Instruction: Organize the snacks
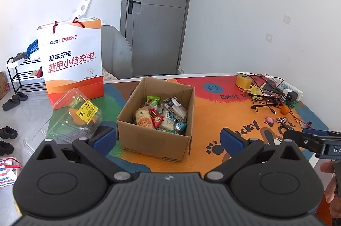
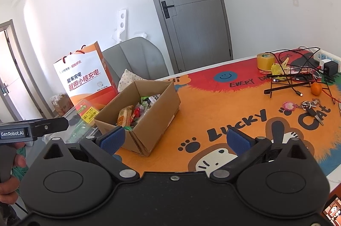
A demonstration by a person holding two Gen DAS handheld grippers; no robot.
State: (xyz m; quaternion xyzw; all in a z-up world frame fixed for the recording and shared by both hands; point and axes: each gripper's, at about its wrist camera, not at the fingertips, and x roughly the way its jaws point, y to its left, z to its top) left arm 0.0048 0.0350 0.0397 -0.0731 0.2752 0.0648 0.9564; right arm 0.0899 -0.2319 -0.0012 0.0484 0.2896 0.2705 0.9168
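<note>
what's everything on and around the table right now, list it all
cardboard box: 1, brown, open, mid-table
snack packets: many, mixed colours, inside the box
clear plastic container: 1, yellow label, left of the box
paper bag: 1, white and orange, behind the container
tape roll: 1, yellow, far right of table
power strip: 1, white, far right edge
orange: 1, by the cables
keys: 1 bunch, pink charm, right side
table mat: 1, orange cartoon print
door: 1, grey, shut
shoe rack: 1, black, on the floor to the left
left claw: open, empty
right claw: open, empty
</note>
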